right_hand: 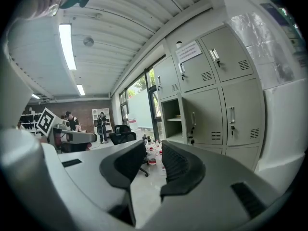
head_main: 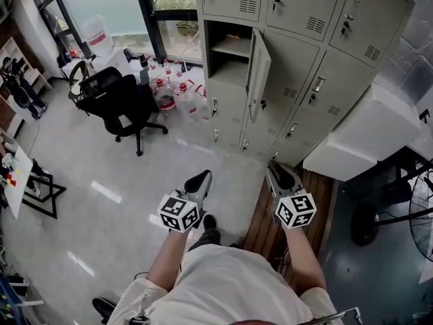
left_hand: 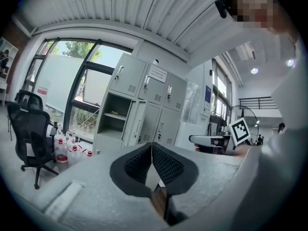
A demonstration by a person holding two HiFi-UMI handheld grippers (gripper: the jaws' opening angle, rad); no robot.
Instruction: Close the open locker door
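Head view; open locker door (head_main: 259, 73) well beyond left gripper (head_main: 202, 176), right gripper (head_main: 278, 172)

Lockers (head_main: 304, 53): grey bank, top of view.
Door (head_main: 258, 73): swung out from a shelved compartment (head_main: 229, 53).
Left gripper (head_main: 201, 179): low, pointing at lockers, well apart.
Right gripper (head_main: 279, 173): beside it, likewise.
Chair (head_main: 118, 103): black, left of lockers.
Bottles (head_main: 177, 95): on floor between chair and lockers.

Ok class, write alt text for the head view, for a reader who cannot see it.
Seen from above, a person holds a left gripper and right gripper out toward grey lockers, one with its door standing open. A black office chair and bottles stand at left.
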